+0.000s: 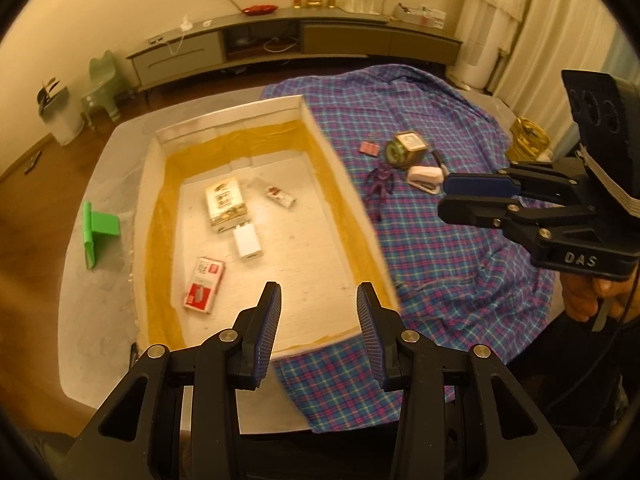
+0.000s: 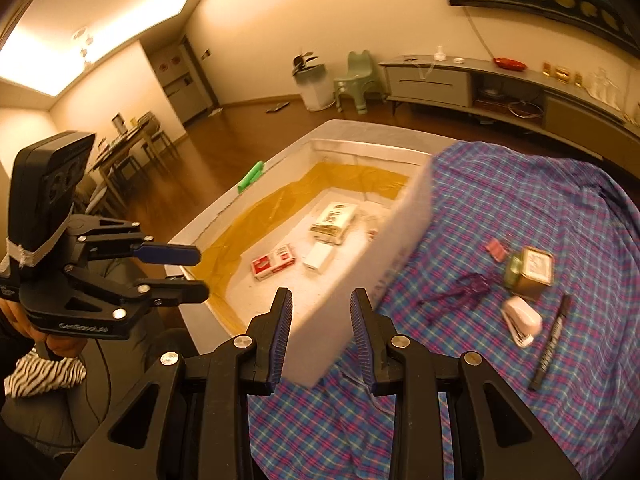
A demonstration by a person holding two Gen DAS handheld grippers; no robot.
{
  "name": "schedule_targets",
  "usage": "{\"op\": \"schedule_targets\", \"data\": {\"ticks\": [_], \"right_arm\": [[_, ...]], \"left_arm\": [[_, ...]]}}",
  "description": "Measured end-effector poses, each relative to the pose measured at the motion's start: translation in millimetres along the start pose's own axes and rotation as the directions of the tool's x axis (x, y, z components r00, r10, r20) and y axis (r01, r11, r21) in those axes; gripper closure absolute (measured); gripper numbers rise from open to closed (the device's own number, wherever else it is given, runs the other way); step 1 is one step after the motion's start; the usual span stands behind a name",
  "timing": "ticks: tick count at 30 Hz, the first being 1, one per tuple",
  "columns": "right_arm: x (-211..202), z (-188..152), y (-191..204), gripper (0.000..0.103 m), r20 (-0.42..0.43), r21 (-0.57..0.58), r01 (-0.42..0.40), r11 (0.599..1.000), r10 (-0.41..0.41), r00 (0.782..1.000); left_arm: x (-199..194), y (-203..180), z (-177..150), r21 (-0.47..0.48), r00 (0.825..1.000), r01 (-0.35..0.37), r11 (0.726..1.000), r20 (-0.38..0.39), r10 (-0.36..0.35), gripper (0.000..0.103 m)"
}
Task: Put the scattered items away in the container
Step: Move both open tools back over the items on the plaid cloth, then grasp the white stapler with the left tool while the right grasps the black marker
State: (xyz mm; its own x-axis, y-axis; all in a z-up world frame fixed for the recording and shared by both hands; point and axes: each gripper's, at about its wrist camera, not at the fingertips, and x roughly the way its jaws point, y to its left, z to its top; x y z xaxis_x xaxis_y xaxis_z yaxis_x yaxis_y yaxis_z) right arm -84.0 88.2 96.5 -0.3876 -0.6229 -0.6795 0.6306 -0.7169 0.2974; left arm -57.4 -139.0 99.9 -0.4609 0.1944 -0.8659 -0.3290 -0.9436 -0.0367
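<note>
Jaws of left gripper (image 1: 318,292) and right gripper (image 2: 320,300) spread wide, holding nothing. Between picks. Container (image 1: 344,196) already holding four items. Beside container on plaid cloth (image 2: 500,208): stapler (image 2: 522,320), marker (image 2: 550,344), small box (image 2: 532,272), pink clip (image 2: 496,249), purple toy (image 2: 464,292). Next likely: right gripper toward stapler, closing across body.

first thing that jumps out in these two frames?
The white foam box with its yellow lining sits mid-table, already holding small cartons and a white charger. Beside it, the blue-purple plaid cloth carries what remains: a stapler, marker, small tin and purple figure. Both the left gripper and right gripper hover open and empty.
</note>
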Motion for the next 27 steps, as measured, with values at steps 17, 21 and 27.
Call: {"op": "schedule_targets", "data": {"ticks": [17,21,27], "right_arm": [[-38.2,-52.4,-119.5,0.071,0.04,0.208,0.138,0.968,-0.149,0.988],[-28.5,-63.8,-138.1,0.071,0.0,0.228,0.181,0.957,-0.186,0.983],[-12.9,-77.5,-162.2,0.069,-0.05,0.241,0.234,0.942,-0.228,0.972]], "left_arm": [[58.8,-101.0,33.6,0.079,0.995,0.055,0.995,-0.084,-0.049,0.057],[83.4,-120.5,43.9,0.086,0.993,0.067,0.994,-0.101,-0.058,0.057],[123.1,-134.3,59.6,0.041,0.991,0.082,0.996,-0.113,-0.077,0.057]]}}
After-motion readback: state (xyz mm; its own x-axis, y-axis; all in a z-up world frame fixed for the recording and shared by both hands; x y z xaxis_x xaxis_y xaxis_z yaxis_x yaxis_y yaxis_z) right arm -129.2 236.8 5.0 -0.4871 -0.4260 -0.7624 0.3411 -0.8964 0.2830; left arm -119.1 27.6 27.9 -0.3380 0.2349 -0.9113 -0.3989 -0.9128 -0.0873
